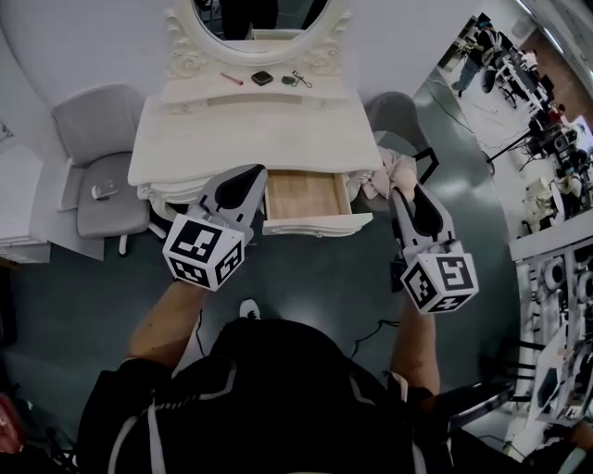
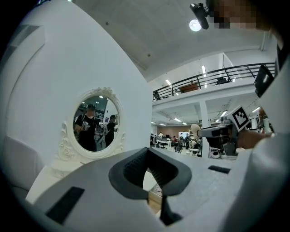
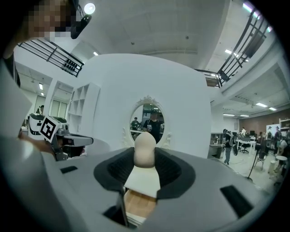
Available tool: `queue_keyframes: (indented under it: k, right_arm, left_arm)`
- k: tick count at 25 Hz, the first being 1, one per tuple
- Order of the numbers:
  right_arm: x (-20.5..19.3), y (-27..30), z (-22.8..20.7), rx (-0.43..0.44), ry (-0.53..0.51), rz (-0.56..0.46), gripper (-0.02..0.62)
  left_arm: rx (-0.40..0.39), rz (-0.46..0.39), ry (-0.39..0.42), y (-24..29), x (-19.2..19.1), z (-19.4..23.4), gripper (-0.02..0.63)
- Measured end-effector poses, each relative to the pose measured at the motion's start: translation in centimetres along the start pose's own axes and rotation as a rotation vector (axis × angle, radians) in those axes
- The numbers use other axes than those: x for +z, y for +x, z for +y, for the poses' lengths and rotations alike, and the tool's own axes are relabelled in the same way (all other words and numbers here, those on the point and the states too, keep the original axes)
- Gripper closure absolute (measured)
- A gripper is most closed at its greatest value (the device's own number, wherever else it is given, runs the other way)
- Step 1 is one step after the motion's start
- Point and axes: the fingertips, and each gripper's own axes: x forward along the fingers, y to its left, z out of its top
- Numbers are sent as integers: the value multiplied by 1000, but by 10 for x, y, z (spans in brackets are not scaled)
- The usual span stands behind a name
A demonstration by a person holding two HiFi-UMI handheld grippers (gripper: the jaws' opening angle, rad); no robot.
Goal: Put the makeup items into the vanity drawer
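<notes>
A white vanity (image 1: 250,139) stands in front of me with its wooden drawer (image 1: 301,194) pulled open. On its upper shelf lie a pink stick (image 1: 232,79), a black compact (image 1: 262,78) and an eyelash curler (image 1: 297,80). My right gripper (image 1: 398,188) hovers just right of the drawer, shut on a beige egg-shaped makeup sponge (image 3: 145,152), which also shows at its tip (image 1: 398,168). The drawer's wood (image 3: 136,204) lies below its jaws. My left gripper (image 1: 252,174) hangs at the drawer's left front corner, shut with nothing in it (image 2: 147,156).
A grey chair (image 1: 97,153) with a small object (image 1: 104,189) on its seat stands left of the vanity. Another grey chair (image 1: 397,113) sits behind its right end. The oval mirror (image 1: 259,18) rises at the back. Work benches and people fill the far right.
</notes>
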Motion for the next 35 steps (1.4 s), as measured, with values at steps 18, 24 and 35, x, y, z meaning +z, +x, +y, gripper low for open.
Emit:
queue_keyframes:
  k: [18,24,35]
  right_arm:
    - [-15,78,-7,18,16,42,445]
    - [-25,112,-34,74,2,53,446]
    - [-64,187,-73,186,2,122,446]
  left_arm:
    - [47,35,-51,21,-25,57,603]
    - [122,37,-47,44,-26,66,603]
    - [151,102,-41,113,-49,61,603]
